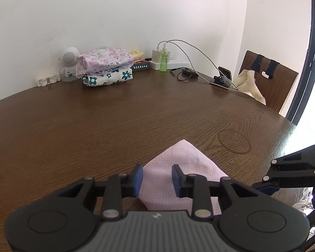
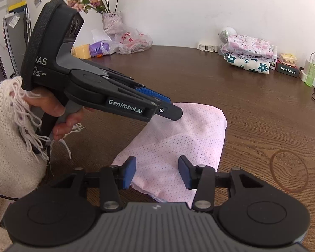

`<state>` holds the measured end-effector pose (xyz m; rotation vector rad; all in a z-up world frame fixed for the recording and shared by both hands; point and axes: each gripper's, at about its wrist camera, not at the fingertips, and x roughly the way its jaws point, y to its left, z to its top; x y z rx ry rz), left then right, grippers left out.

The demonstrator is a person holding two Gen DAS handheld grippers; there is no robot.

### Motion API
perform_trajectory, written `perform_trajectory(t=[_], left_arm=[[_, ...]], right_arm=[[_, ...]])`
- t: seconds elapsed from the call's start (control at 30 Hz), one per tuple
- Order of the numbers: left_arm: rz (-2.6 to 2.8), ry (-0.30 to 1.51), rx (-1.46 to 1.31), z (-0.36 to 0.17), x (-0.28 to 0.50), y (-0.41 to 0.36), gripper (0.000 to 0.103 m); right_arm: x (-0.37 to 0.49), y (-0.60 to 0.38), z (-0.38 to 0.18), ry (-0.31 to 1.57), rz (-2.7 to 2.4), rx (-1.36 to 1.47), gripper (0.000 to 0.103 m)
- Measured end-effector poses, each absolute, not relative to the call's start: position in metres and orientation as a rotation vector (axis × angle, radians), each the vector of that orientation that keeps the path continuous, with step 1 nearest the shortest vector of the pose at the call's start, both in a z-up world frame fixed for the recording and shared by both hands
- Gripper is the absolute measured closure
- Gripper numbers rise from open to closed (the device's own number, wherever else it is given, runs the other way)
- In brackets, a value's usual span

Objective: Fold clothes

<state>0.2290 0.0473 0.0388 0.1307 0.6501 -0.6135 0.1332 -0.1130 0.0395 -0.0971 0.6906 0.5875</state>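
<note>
1. The brown wooden table (image 1: 115, 113) is bare across its middle, leaving wide open room beyond the pink garment (image 2: 178, 138); its right edge runs close by in the left wrist view, with a wooden chair (image 1: 271, 84) past it.
2. Clutter keeps to the far edge along the wall: a stack of folded floral clothes (image 1: 107, 67), a white round speaker (image 1: 70, 63), a green spray bottle (image 1: 163, 59), a white power strip (image 1: 174, 63) with cables, and, in the right wrist view, a vase of dried flowers (image 2: 110, 19) and plastic bags (image 2: 132, 40).
3. A dark ring mark (image 2: 288, 171) stains the wood just right of the garment.
4. The left gripper (image 2: 174, 111) reads "GenRobot.AI" on its side; larger letters ending "AS" sit on its body. A dark box (image 2: 287, 70) bears writing too small to read.
5. The garment is pale pink with fine dots, folded into a rounded bundle near the table's front.
6. The left gripper's fingers stand apart over the cloth, holding nothing, tips down at its far end.
7. The right gripper (image 2: 157, 173) is spread wide above the near end, empty.
8. A hand (image 2: 58, 113) in a fringed cream knit sleeve (image 2: 8, 138) holds the left gripper's handle.
</note>
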Motion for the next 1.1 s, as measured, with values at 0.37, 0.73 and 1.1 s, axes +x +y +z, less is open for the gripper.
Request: perform_trajectory(t=[0.37, 0.73, 1.1], left_arm=[[-0.922, 0.817, 0.277, 0.049, 0.280, 0.026, 0.033], [-0.956, 0.948, 0.102, 0.019, 0.297, 0.045, 0.091], [-0.666, 0.897, -0.205, 0.011, 0.206, 0.080, 0.092]], right_arm=[[0.130, -0.160, 0.030, 0.796, 0.443, 0.141, 0.025], [0.137, -0.148, 0.024, 0.846, 0.474, 0.021, 0.090], [0.188, -0.188, 0.033, 0.810, 0.586, -0.105, 0.091]])
